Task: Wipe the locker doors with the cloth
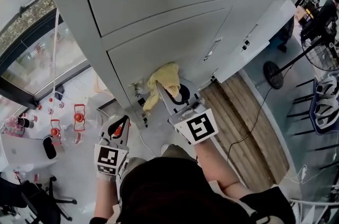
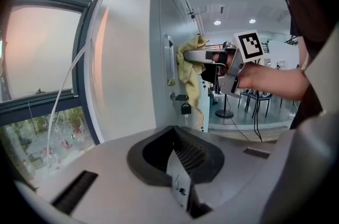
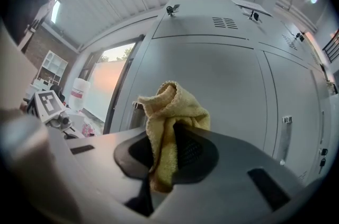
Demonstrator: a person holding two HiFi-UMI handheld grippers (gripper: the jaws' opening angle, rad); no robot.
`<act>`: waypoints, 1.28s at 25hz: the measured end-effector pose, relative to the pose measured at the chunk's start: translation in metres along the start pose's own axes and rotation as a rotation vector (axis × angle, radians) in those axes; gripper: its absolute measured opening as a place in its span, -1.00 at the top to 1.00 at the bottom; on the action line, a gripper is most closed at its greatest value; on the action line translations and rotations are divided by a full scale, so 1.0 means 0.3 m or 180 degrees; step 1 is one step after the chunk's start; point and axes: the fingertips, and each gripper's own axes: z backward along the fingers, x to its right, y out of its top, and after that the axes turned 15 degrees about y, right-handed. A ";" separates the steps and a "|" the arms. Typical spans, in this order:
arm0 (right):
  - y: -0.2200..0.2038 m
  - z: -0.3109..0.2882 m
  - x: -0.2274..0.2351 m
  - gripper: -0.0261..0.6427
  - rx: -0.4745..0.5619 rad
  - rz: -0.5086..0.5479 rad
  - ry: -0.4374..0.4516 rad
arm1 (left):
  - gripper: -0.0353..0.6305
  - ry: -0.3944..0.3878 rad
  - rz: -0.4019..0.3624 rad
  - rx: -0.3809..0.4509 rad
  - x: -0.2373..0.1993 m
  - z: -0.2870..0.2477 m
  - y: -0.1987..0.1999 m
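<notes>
Cloth, yellow terry, bunched. Head view: it sits at the right tool tips, against the lower locker door near its left edge, and most of the panel lies to the tool's right. Left tool is farther from the door. Left gripper view: jaws closed, nothing gripped, cloth ahead of it. Right gripper view: jaws clenched on the cloth, wad bulging forward toward the door.

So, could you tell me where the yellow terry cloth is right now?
Head view, centre: the yellow terry cloth is clamped in the right gripper, against the lower grey metal locker door.
</notes>
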 end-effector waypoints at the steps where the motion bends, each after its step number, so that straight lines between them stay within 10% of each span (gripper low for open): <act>1: 0.000 0.007 0.012 0.73 0.0004 -0.0009 -0.0003 | 0.87 0.0009 0.0004 -0.0001 0.006 -0.007 0.002; 32: -0.177 0.214 0.359 0.74 -0.0136 -0.0676 -0.0491 | 0.87 0.0115 0.0032 -0.0099 0.121 -0.121 0.017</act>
